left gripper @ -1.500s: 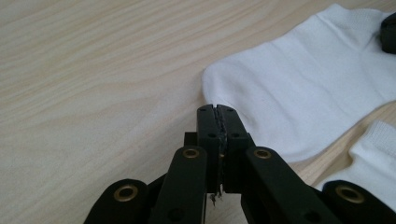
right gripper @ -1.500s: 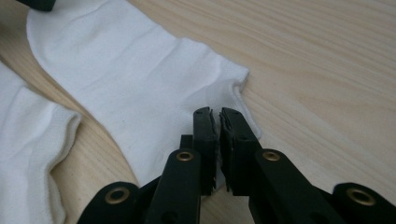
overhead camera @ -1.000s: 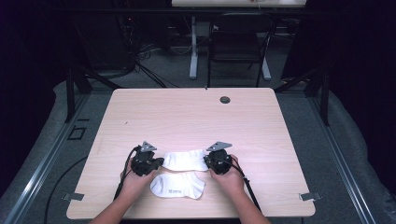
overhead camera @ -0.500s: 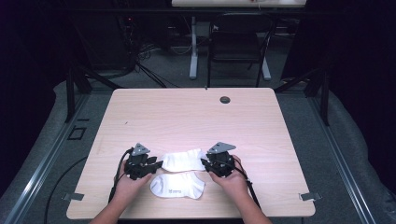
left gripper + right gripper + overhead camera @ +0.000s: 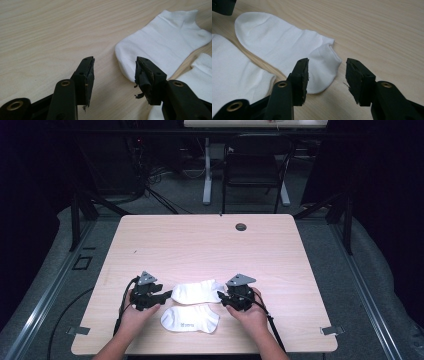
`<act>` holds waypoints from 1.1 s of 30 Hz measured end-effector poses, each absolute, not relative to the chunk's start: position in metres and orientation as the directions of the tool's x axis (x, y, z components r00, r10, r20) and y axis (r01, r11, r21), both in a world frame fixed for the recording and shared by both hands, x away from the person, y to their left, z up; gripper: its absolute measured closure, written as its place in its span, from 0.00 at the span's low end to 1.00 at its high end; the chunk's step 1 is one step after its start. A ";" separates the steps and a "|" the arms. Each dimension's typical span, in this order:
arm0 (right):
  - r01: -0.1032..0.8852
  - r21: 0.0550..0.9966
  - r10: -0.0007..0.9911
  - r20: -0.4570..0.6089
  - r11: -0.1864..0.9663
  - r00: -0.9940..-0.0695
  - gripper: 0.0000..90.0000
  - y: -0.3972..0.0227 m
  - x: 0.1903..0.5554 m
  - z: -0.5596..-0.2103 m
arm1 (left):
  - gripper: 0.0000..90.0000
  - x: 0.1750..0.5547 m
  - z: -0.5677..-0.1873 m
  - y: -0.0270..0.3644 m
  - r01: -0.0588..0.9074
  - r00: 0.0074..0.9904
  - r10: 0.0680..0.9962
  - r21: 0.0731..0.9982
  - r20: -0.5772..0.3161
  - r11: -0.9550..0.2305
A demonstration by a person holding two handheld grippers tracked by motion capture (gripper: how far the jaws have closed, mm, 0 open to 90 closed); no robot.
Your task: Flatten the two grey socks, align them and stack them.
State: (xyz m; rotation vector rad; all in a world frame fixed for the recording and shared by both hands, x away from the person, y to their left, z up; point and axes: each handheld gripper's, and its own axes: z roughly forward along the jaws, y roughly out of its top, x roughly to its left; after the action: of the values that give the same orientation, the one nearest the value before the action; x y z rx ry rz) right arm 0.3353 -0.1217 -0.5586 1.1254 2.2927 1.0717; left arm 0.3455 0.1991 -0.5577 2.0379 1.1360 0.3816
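Note:
Two white ankle socks lie side by side near the table's front edge. The far sock [image 5: 196, 291] stretches between my two grippers, and the near sock [image 5: 190, 318] sits just in front of it. My left gripper [image 5: 167, 296] is open at the far sock's toe end [image 5: 162, 45], its right jaw overlapping the toe's edge, with the near sock [image 5: 200, 75] beside it. My right gripper [image 5: 220, 296] is open too. In the right gripper view its jaws [image 5: 327, 67] straddle the far sock's [image 5: 282, 42] heel end above the cloth. The near sock [image 5: 234, 70] lies to the left.
The light wooden table [image 5: 200, 250] has a round black grommet [image 5: 241, 226] near its far edge. A dark chair [image 5: 252, 170] and cables stand on the floor beyond. The person's hands come in over the front edge.
Both grippers have drawn slightly apart and toward the person, the left to the left, the right to the right. The socks have stayed where they were.

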 end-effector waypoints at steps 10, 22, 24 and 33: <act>0.520 0.724 0.768 -0.021 0.453 -0.640 0.56 -0.119 0.344 -0.553 | 0.57 0.356 -0.550 0.197 0.605 0.575 0.811 0.721 -0.103 -0.337; 0.548 0.676 0.759 -0.025 0.493 -0.651 0.58 -0.114 0.358 -0.543 | 0.57 0.371 -0.547 0.197 0.586 0.606 0.791 0.719 -0.085 -0.372; 0.550 0.672 0.761 -0.031 0.496 -0.648 0.58 -0.114 0.362 -0.541 | 0.57 0.374 -0.546 0.196 0.593 0.607 0.789 0.715 -0.095 -0.371; 0.618 0.620 0.772 0.031 0.484 -0.635 0.65 -0.114 0.379 -0.534 | 0.62 0.385 -0.544 0.187 0.623 0.615 0.781 0.677 -0.112 -0.393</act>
State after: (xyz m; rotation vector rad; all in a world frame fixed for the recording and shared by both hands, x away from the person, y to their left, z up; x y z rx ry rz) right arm 0.3792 -0.1137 -0.5343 1.1870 2.4791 0.8821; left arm 0.3848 0.1871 -0.5443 2.1410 1.0979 0.2913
